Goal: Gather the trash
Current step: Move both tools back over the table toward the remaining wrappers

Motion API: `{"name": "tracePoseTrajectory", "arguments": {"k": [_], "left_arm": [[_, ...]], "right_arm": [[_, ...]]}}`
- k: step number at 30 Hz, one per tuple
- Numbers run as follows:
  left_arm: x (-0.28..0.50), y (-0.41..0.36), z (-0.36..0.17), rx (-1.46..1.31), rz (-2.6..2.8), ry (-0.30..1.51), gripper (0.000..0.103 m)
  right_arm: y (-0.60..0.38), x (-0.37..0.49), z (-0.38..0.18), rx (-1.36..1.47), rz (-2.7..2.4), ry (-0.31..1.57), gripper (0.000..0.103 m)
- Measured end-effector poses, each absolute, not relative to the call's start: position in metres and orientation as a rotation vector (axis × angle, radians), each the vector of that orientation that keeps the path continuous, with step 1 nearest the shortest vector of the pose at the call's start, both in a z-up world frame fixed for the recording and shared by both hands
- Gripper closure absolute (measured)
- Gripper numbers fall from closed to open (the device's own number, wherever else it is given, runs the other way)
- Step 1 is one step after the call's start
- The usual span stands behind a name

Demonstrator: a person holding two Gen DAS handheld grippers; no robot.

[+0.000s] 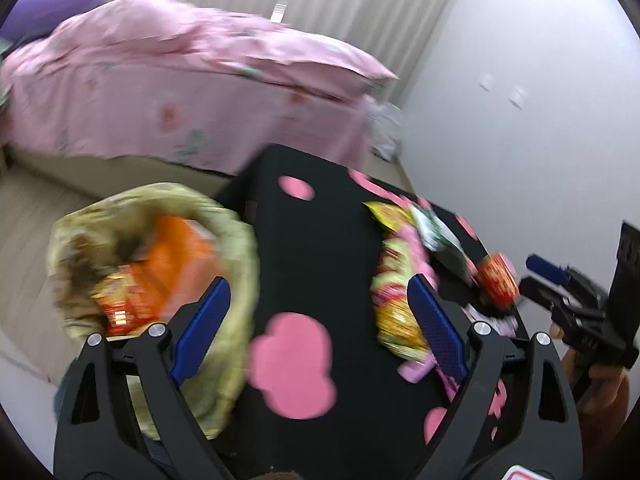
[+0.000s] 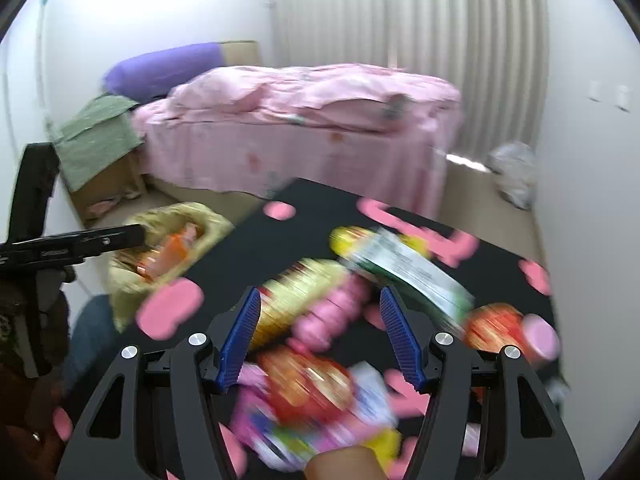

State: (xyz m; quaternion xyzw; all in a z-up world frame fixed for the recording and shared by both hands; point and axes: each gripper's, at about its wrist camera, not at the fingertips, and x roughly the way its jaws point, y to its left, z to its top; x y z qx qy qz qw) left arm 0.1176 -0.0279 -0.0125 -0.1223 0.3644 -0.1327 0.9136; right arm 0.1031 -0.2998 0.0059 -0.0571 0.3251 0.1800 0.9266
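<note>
Wrappers (image 2: 308, 304): glossy printed plastic film
Bag (image 1: 224, 248): thin crinkled plastic
Table (image 1: 320, 248): matt black, pink patches
Pads (image 2: 240, 340): ribbed blue plastic
Bedding (image 2: 304, 120): soft pink cloth

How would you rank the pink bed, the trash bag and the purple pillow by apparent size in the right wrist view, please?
1. pink bed
2. trash bag
3. purple pillow

The bag sits nearer the camera, so ranks 2 and 3 are unsure.

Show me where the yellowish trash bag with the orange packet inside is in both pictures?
Left wrist view: trash bag sits lower left, beside the black table.
Right wrist view: trash bag sits left of centre, off the table's left edge.
Shared landmark: the pink bed behind.
</note>
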Motion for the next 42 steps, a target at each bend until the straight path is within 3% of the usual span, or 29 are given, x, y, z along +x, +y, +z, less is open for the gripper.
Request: {"name": "tracePoseTrajectory", "arguments": {"k": [9,17,22,24,26,28,42], "left_arm": [[0.138,-0.113,-0.039,-0.092,-0.416,0.869,0.020],[0.139,-0.144,-0.050,-0.089,-0.505,0.896,0.024],[0.134,-0.181,-0.053,0.029,-0.608,0.907,0.024],[0.140,-0.195,-0.064,0.077,-0.587,0.939,0.029],[0.145,-0.199,-0.074,0.089,-0.565,0.976,0.040],[0.144,-0.199,-0.080,0.081,-0.556,0.997,0.045],[0.113,-0.125,-0.072,-0.061,-0.479,0.999,0.046]], "right_arm": [[-0.375,0.058,-0.031,-0.095,0.181,0.693,0.044],[-0.373,0.045,-0.061,-0.094,0.206,0.741,0.044],[-0.384,0.036,-0.075,-0.056,0.172,0.769,0.044],[-0.391,0.034,-0.077,-0.017,0.161,0.774,0.044],[-0.398,0.033,-0.077,0.012,0.150,0.775,0.044],[-0.400,0.031,-0.076,0.024,0.146,0.767,0.044],[-0.345,0.048,-0.077,0.047,0.324,0.783,0.044]]}}
